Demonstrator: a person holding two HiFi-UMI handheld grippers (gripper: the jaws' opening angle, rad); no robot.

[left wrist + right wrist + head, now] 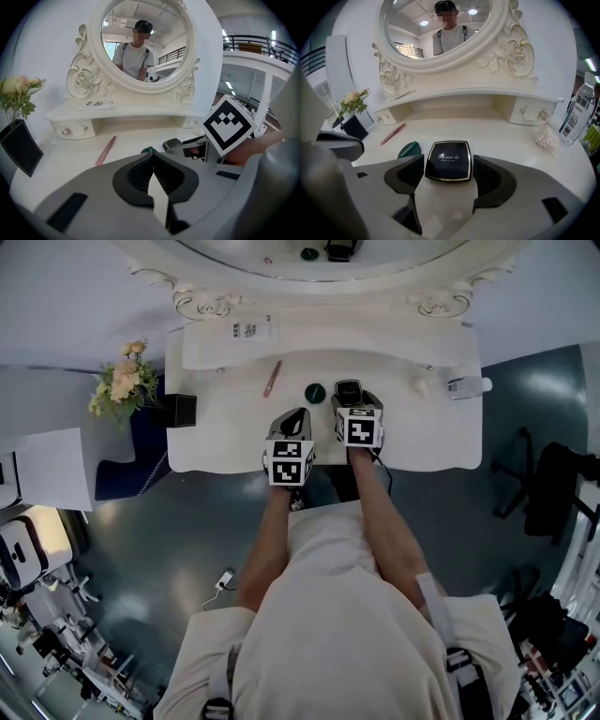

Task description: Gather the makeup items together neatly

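Note:
A black square compact (448, 159) lies flat on the white vanity table (234, 437). My right gripper (449, 176) is open, and its tips stand either side of the compact's near half without touching it. Left of the compact sits a dark green round item (408, 149), and a pink pencil (393, 133) lies farther left. My left gripper (153, 168) is shut on nothing and hovers just left of the right gripper (349, 401). Ahead of it are the green item (148, 150) and the pink pencil (106, 150). From above, the left gripper (292, 418) is near the table's front edge.
An ornate oval mirror (440, 28) on a raised drawer shelf (529, 112) closes off the back. A plastic bottle (577, 110) and a pale puff (547, 139) sit at the right. Flowers (122, 381) in a black holder (180, 410) stand at the left end.

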